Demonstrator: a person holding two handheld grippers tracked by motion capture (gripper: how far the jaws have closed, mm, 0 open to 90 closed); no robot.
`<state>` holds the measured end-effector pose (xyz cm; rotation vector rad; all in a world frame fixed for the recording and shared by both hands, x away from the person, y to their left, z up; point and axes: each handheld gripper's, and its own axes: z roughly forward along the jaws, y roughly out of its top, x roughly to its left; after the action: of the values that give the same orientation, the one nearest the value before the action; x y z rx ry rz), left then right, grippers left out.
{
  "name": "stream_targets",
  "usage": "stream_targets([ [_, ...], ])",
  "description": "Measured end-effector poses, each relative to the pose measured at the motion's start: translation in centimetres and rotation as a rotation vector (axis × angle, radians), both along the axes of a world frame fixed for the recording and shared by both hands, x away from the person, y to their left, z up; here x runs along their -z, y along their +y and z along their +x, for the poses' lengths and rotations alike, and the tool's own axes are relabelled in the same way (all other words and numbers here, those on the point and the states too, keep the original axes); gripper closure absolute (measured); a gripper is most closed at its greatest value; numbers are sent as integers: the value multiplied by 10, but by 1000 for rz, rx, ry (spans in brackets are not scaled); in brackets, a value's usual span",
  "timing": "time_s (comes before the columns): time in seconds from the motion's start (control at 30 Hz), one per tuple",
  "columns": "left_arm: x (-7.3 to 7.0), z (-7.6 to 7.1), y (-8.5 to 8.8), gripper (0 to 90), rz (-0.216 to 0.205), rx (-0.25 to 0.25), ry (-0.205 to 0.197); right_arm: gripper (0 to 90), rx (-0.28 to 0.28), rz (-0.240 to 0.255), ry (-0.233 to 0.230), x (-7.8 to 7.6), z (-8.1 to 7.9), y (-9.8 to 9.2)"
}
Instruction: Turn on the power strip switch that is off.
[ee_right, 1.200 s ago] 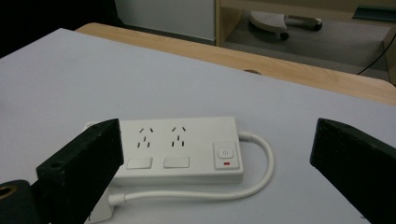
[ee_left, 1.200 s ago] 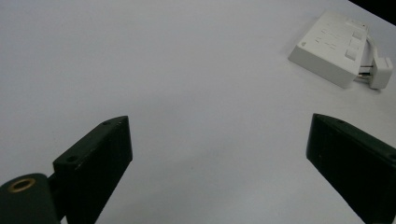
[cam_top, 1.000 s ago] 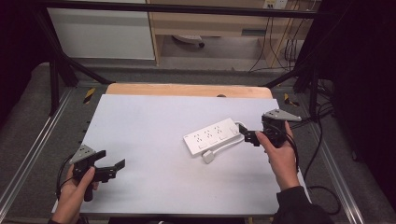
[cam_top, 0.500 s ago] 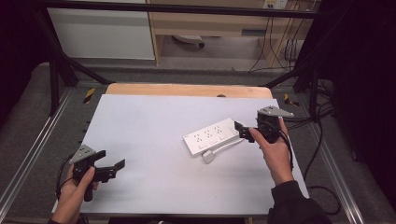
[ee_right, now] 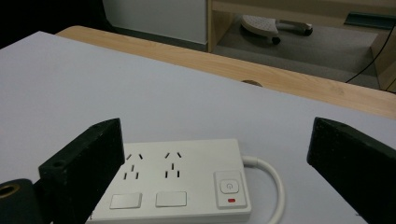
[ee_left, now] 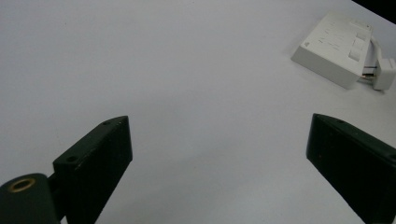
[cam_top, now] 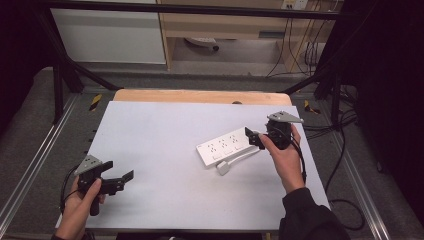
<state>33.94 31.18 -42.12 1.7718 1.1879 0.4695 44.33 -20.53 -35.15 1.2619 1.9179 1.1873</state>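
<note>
A white power strip (cam_top: 225,146) lies slantwise on the white tabletop (cam_top: 160,125), right of centre, and its short cable ends in a white plug (cam_top: 223,167) just in front of it. My right gripper (cam_top: 254,139) hovers open at the strip's right end. In the right gripper view the jaws of my right gripper (ee_right: 215,158) stand wide apart on either side of the strip (ee_right: 182,179), close to its switch button (ee_right: 227,186) and cable (ee_right: 268,172). My left gripper (cam_top: 119,171) is open near the front left corner, and in its view the left gripper (ee_left: 219,158) holds nothing, with the strip (ee_left: 334,49) far off.
A wooden table edge (cam_top: 200,96) runs along the back of the white surface. Metal rails (cam_top: 30,165) flank the table. Cables (cam_top: 345,150) trail on the floor at the right, and a cabinet (cam_top: 110,35) stands behind.
My right gripper has moved left and slightly away from the person, closing in on the strip's right end. The left gripper and the strip have stayed put.
</note>
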Motion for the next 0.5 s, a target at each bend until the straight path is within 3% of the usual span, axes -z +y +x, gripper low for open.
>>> stream_targets([
  [0.27, 0, 0, 0, 71, 0, 0, 2, 49, 10, 11, 1, 6, 9, -3],
  [0.5, 0, 0, 0, 71, -1, 0, 4, 61, 9, 20, 31, 15, 16, -1],
])
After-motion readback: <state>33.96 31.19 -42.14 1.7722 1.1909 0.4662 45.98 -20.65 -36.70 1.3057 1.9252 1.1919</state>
